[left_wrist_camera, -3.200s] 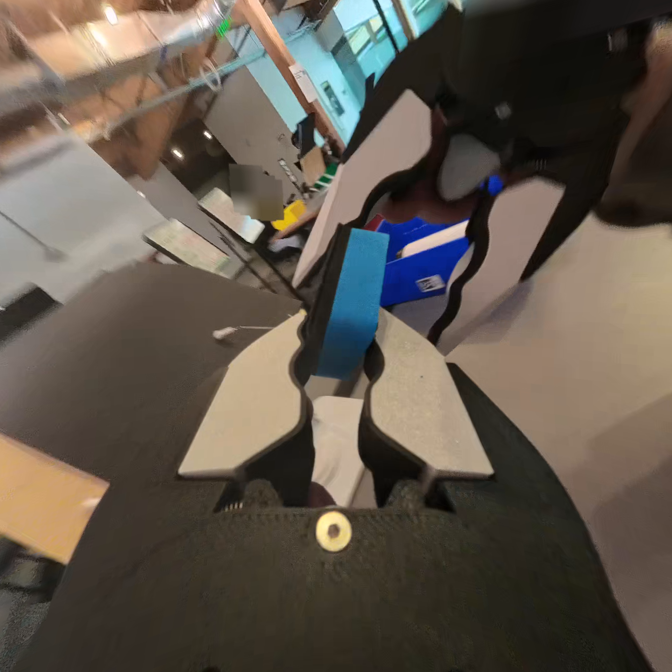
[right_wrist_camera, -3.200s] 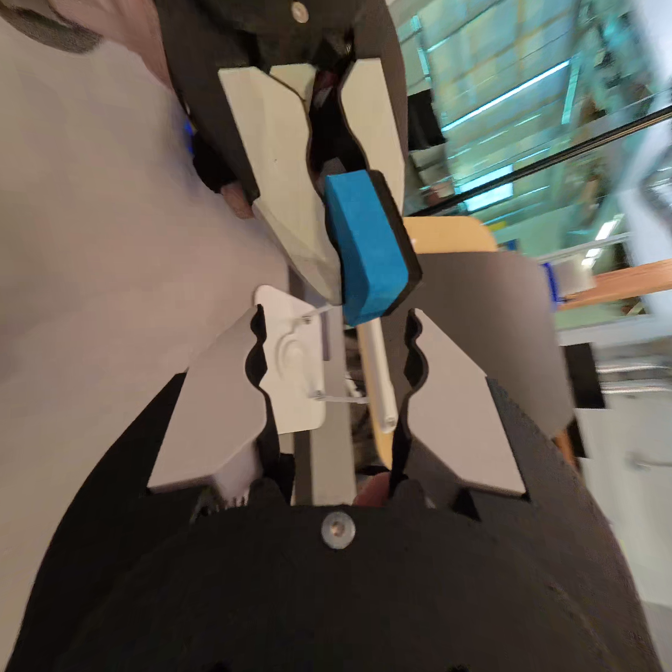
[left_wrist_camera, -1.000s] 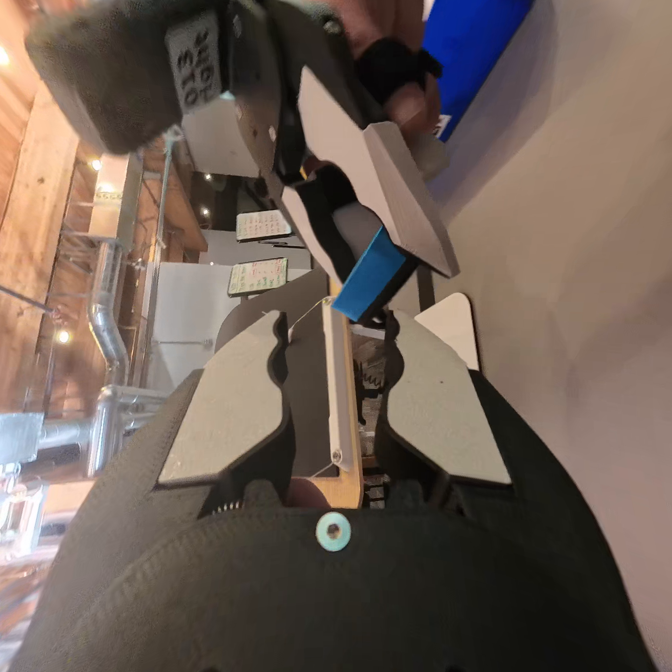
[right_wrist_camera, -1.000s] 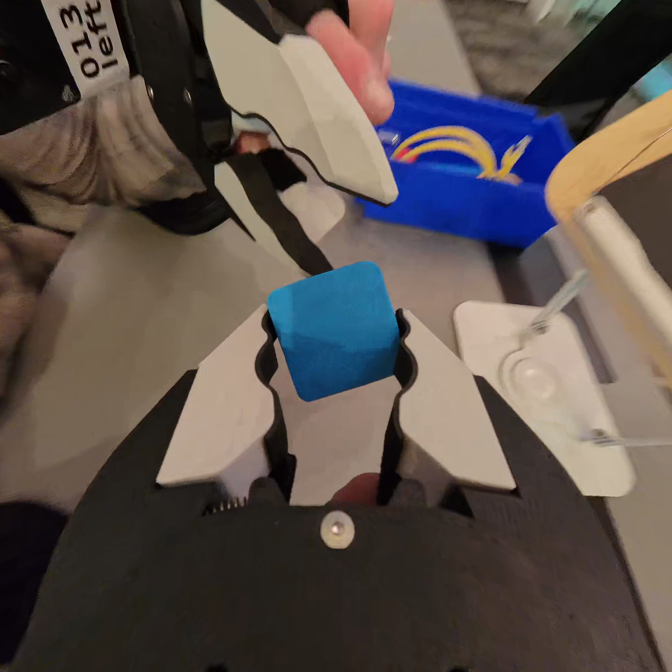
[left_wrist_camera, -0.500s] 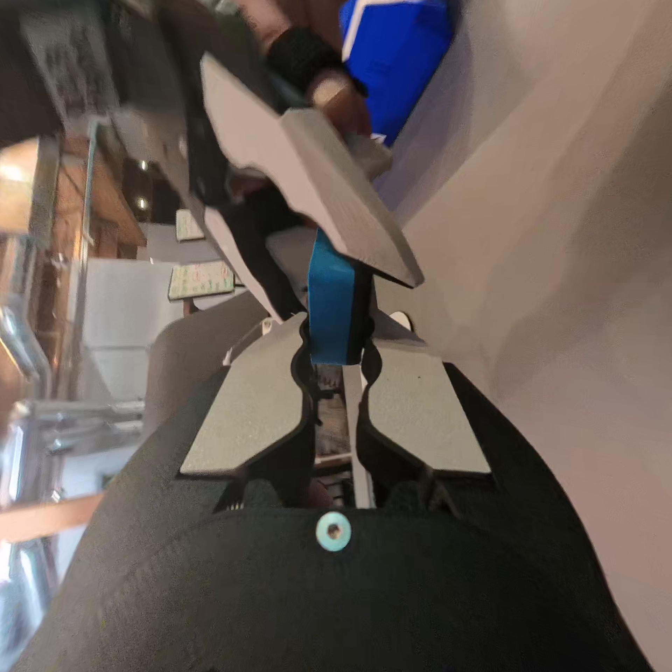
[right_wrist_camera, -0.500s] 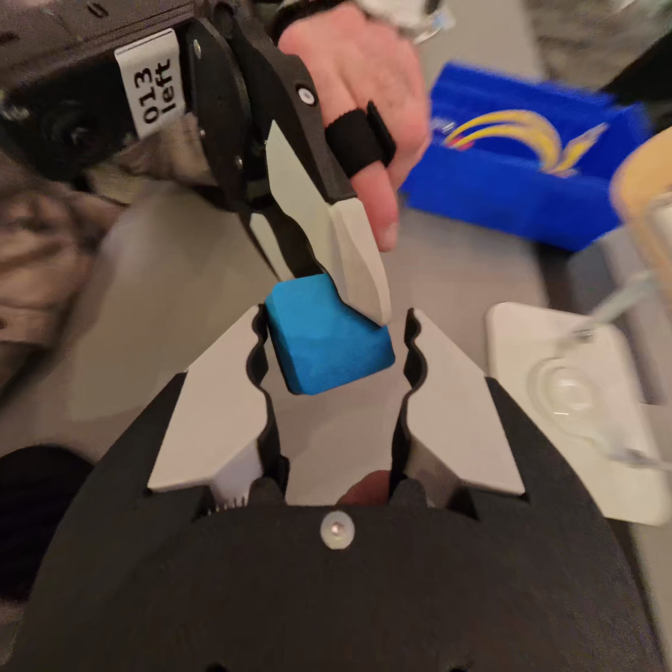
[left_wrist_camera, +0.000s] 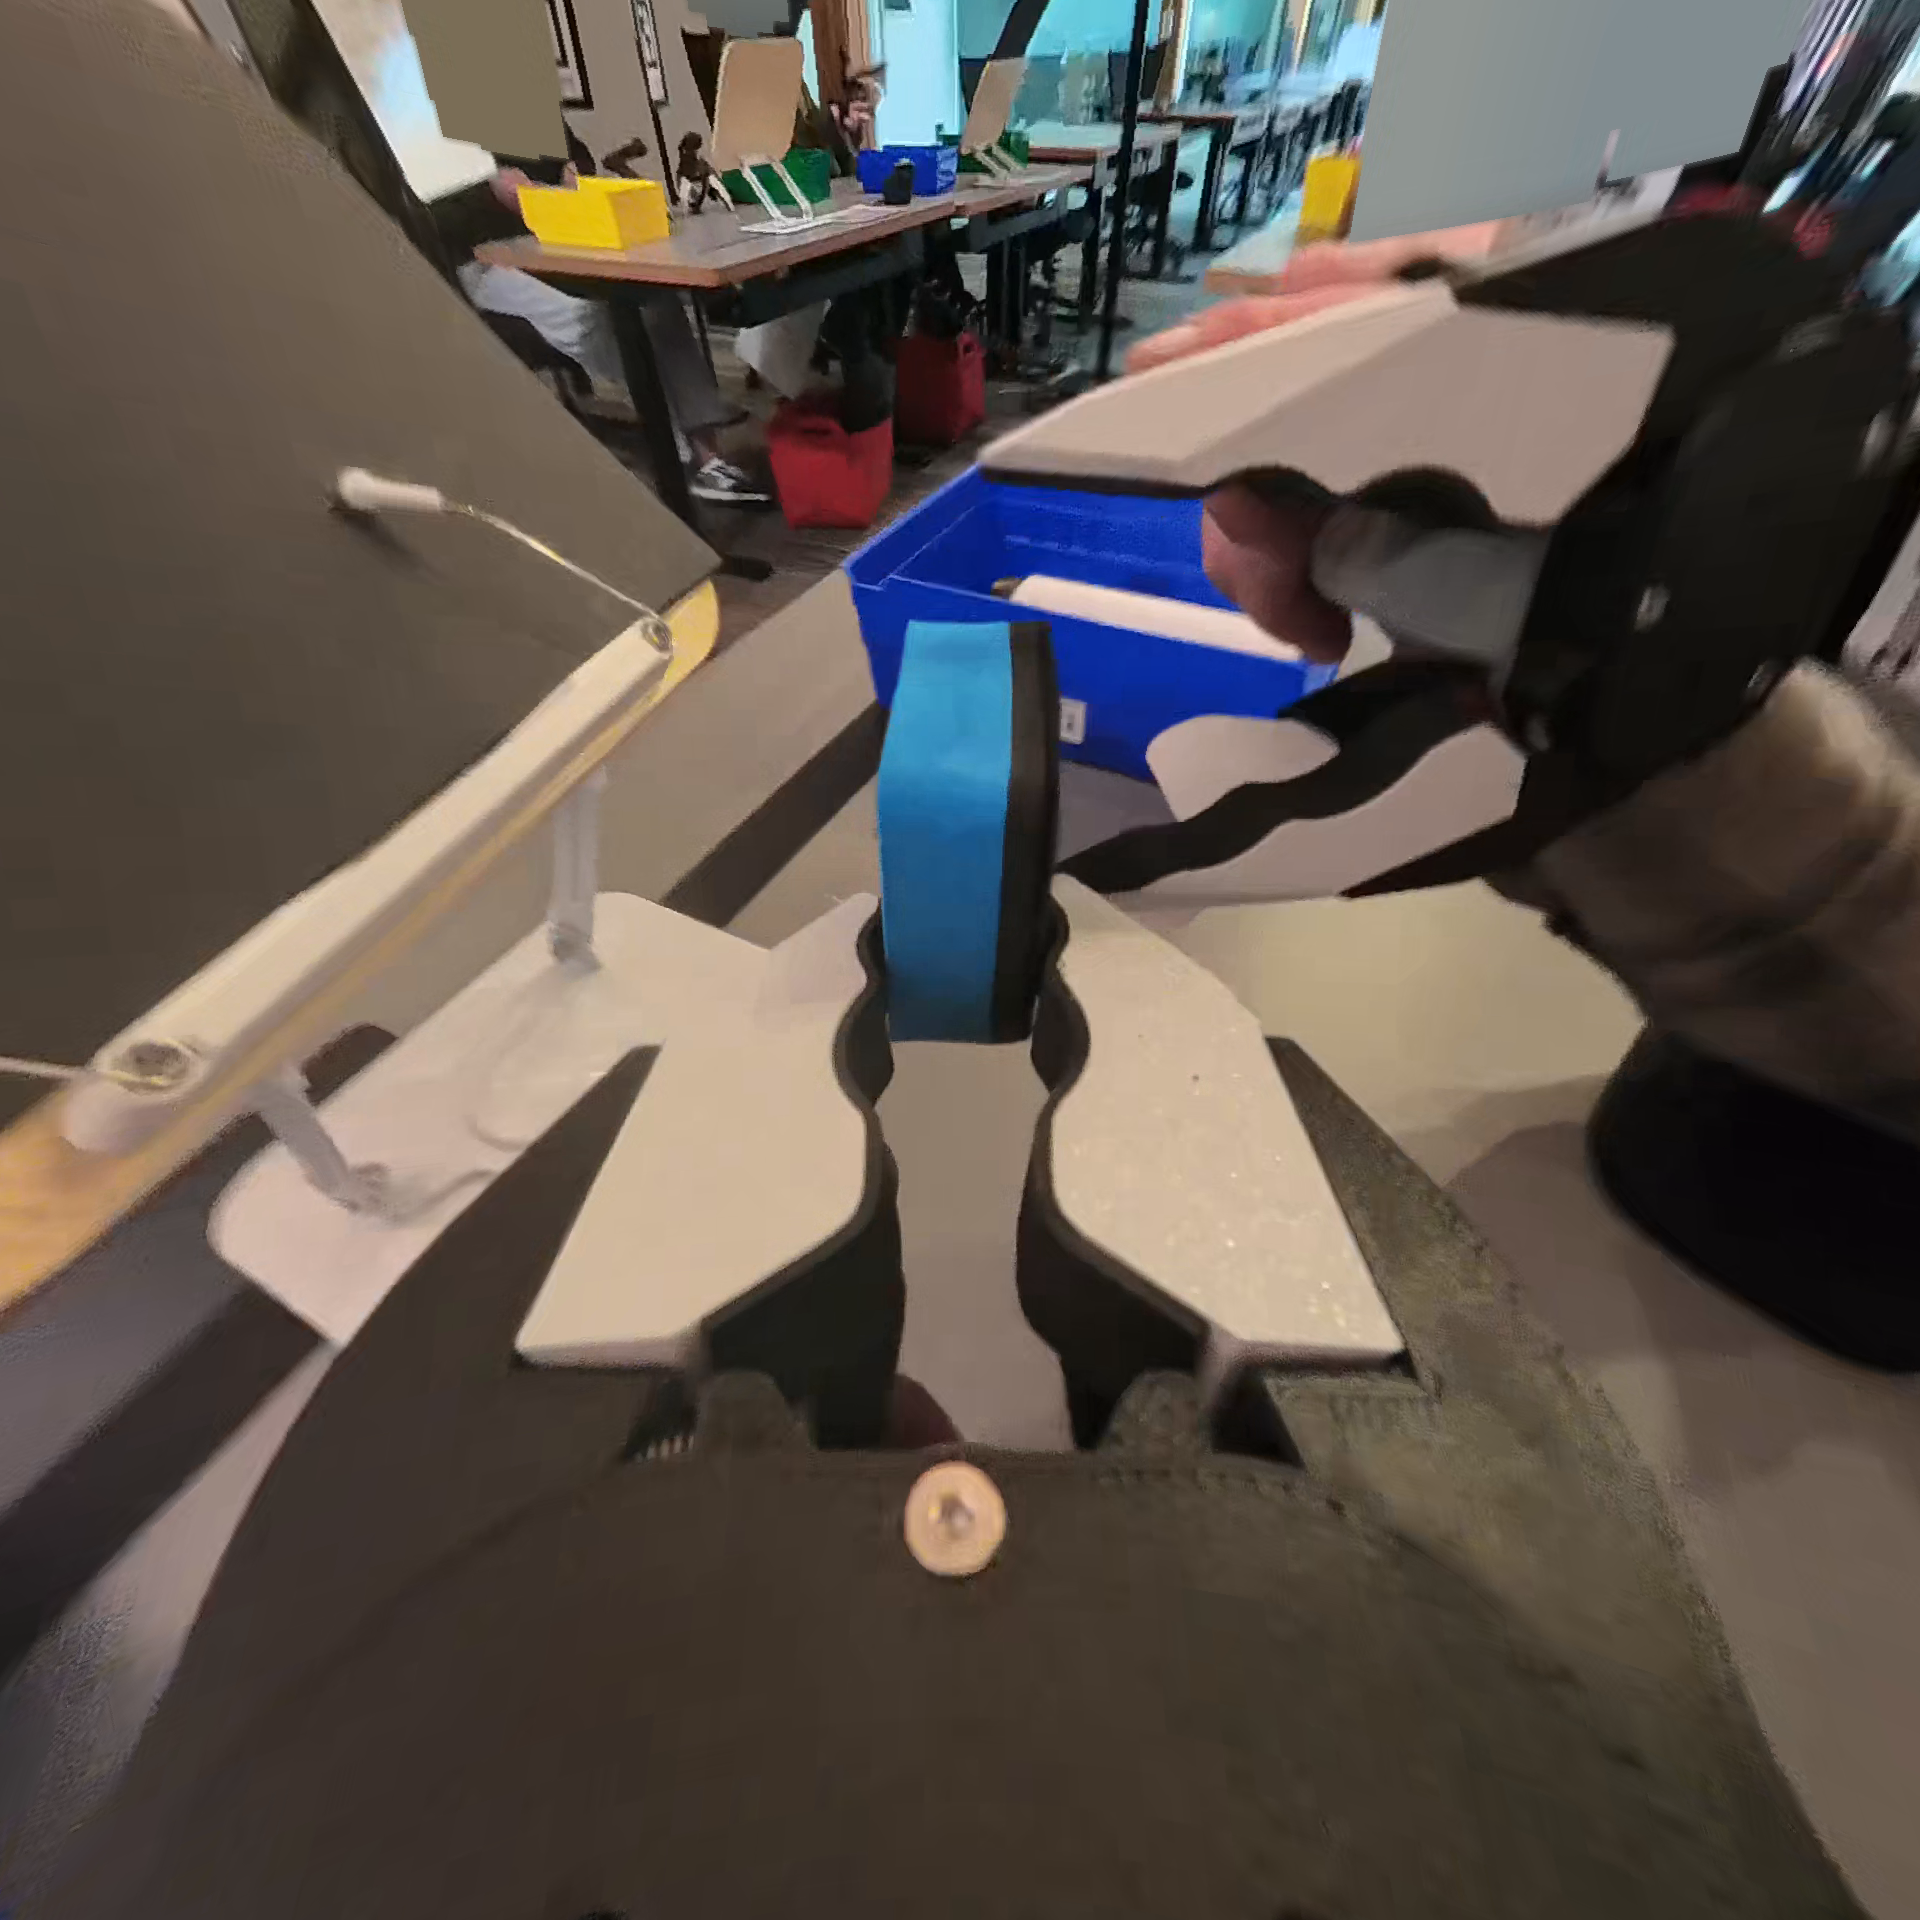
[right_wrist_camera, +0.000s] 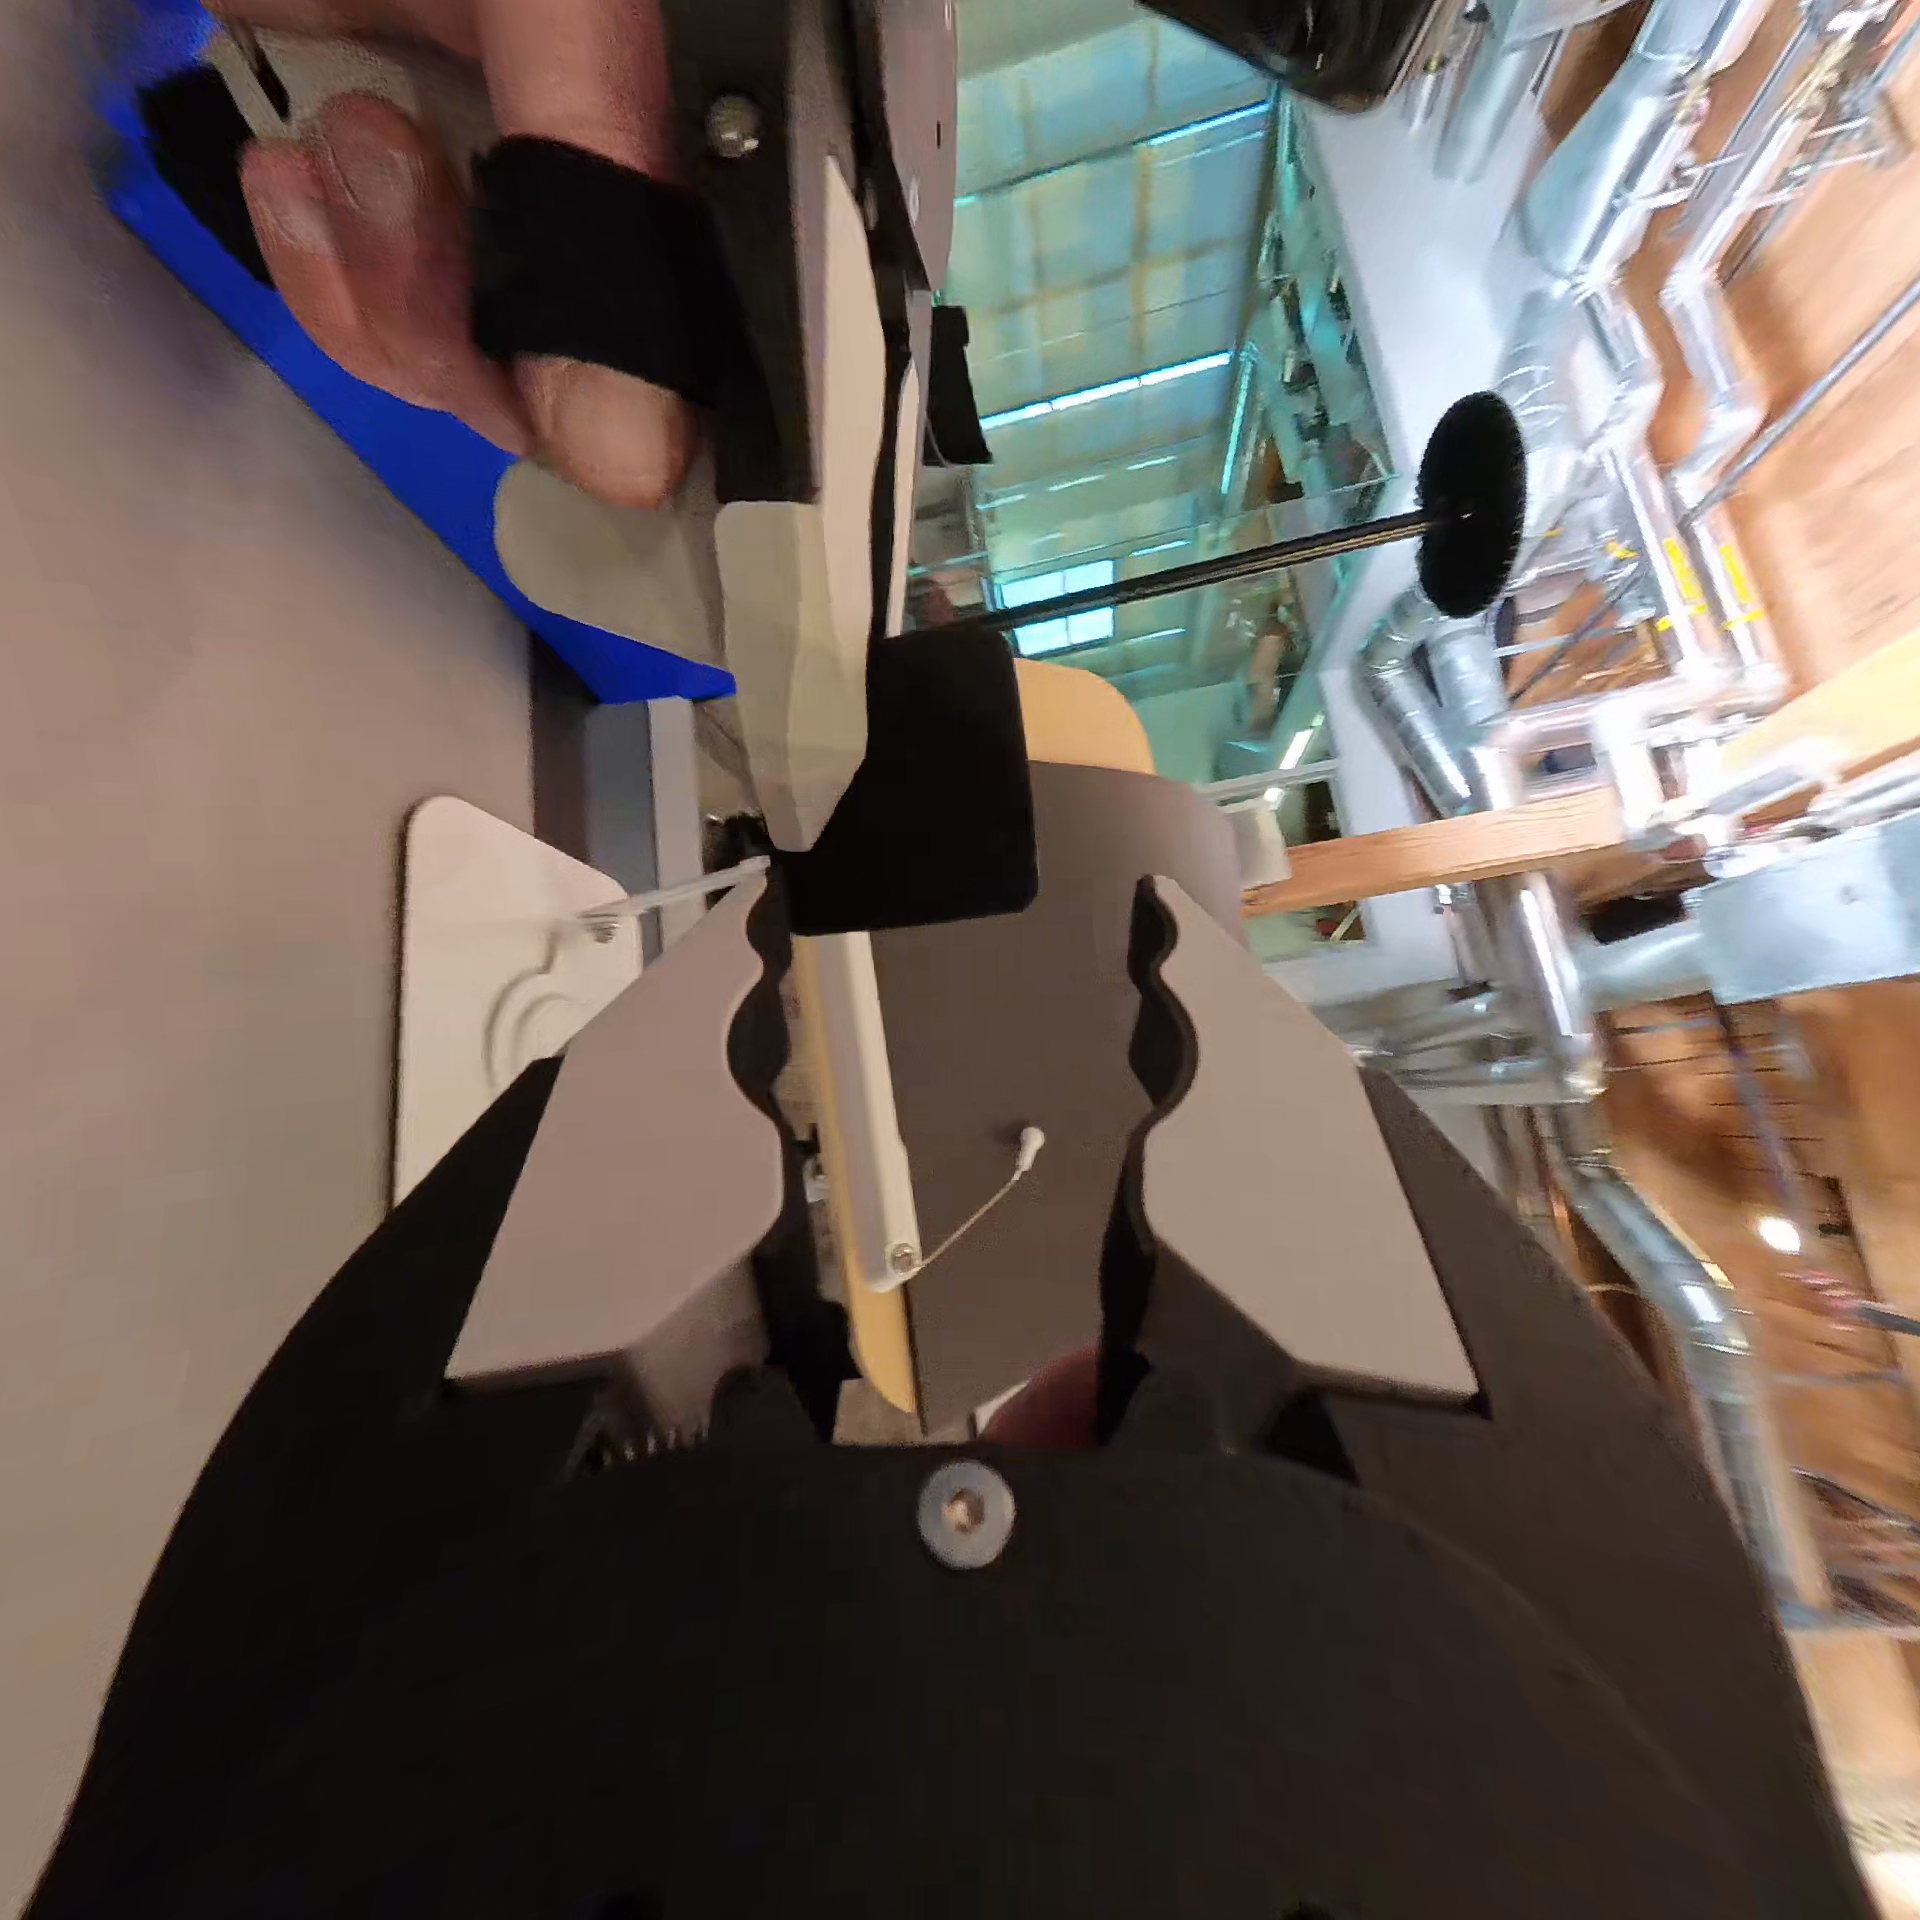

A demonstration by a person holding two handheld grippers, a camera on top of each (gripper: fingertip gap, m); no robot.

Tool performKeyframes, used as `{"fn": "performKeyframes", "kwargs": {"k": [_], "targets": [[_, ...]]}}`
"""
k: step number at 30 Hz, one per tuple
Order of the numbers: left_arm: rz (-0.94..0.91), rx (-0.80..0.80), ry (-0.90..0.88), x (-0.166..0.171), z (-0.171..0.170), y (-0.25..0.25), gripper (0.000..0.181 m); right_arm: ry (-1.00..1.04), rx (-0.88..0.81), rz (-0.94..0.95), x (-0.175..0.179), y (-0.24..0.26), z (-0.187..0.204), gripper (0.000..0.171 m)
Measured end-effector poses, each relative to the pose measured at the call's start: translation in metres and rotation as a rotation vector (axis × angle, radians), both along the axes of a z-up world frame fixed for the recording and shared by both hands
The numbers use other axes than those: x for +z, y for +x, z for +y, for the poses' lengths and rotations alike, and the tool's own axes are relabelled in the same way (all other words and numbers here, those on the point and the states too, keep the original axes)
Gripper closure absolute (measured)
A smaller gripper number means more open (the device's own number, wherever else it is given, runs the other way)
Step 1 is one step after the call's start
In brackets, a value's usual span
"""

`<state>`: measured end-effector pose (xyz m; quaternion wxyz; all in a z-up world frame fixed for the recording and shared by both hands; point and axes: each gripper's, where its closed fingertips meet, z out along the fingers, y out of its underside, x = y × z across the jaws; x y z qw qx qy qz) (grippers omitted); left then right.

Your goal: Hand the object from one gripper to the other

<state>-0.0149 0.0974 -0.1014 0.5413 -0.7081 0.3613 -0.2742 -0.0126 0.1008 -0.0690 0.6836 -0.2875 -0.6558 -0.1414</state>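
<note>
Between the fingertips of my left hand-held gripper [left_wrist_camera: 958, 977] the blue-and-black foam block [left_wrist_camera: 961, 831] stands upright, clamped by its lower end. My right hand-held gripper [right_wrist_camera: 951, 914] gapes empty beside it, above the grey desk [left_wrist_camera: 1382, 997] and blue bin [left_wrist_camera: 1081, 665].

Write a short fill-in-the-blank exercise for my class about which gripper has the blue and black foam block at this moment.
1. The foam block is clamped between the fingers of the ___ gripper.
2. The right gripper has its fingers ___ and holds nothing.
3. Behind the block on the table sits a bin coloured ___.

Missing words: left; open; blue
</note>
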Motion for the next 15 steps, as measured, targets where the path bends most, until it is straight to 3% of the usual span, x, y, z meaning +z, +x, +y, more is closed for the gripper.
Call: {"fn": "performKeyframes", "kwargs": {"k": [5,10,15], "targets": [[-0.155,-0.053,-0.137,0.002,0.001,-0.003,0.158,0.058,-0.058,-0.026,-0.009,-0.012,0.008,0.089],[-0.151,-0.082,-0.176,-0.002,-0.004,0.006,0.158,0.115,-0.102,0.007,-0.011,-0.018,0.015,0.113],[-0.145,-0.104,-0.152,-0.002,-0.005,0.009,0.158,0.063,-0.092,0.006,-0.012,-0.015,0.015,0.115]]}}
